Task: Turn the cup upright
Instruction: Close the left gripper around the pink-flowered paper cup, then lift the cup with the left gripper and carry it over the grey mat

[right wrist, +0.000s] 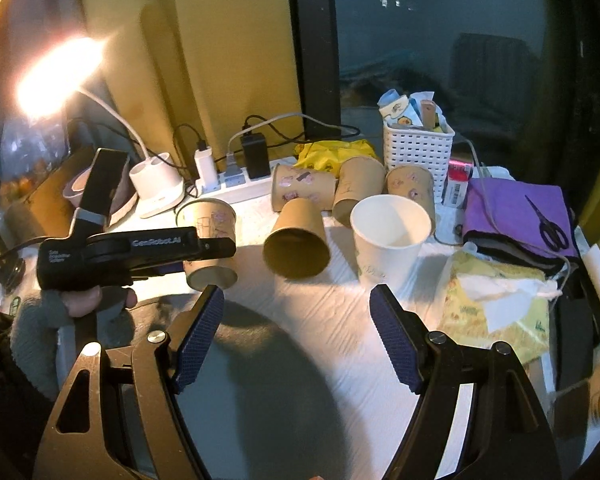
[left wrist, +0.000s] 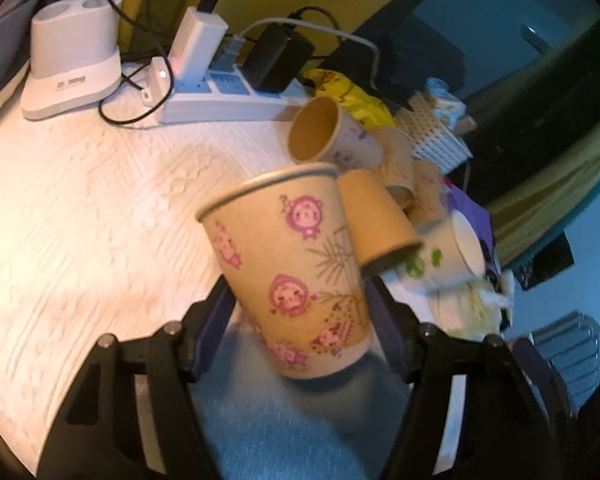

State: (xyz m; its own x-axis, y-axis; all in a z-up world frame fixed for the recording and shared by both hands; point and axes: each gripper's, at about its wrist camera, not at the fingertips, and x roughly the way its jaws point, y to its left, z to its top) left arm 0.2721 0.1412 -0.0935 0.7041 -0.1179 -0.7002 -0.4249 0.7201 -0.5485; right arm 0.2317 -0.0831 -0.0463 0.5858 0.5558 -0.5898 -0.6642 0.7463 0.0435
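Observation:
My left gripper (left wrist: 300, 304) is shut on a brown paper cup with pink figures (left wrist: 288, 264). The cup is mouth up, tilted, with its base just above the white table (left wrist: 80, 220). In the right wrist view the same cup (right wrist: 212, 240) sits in the left gripper (right wrist: 220, 250) at the left. My right gripper (right wrist: 296, 312) is open and empty above the table's front. A plain brown cup (right wrist: 298, 240) lies on its side, mouth towards me. A white cup (right wrist: 388, 236) stands upright to its right.
Three more brown cups (right wrist: 352, 188) lie on their side behind. A white power strip with chargers (left wrist: 220, 100), a lamp base (left wrist: 74, 64), a white basket (right wrist: 418, 156), purple cloth with scissors (right wrist: 520, 216) and tissues (right wrist: 500, 296) crowd the back and right.

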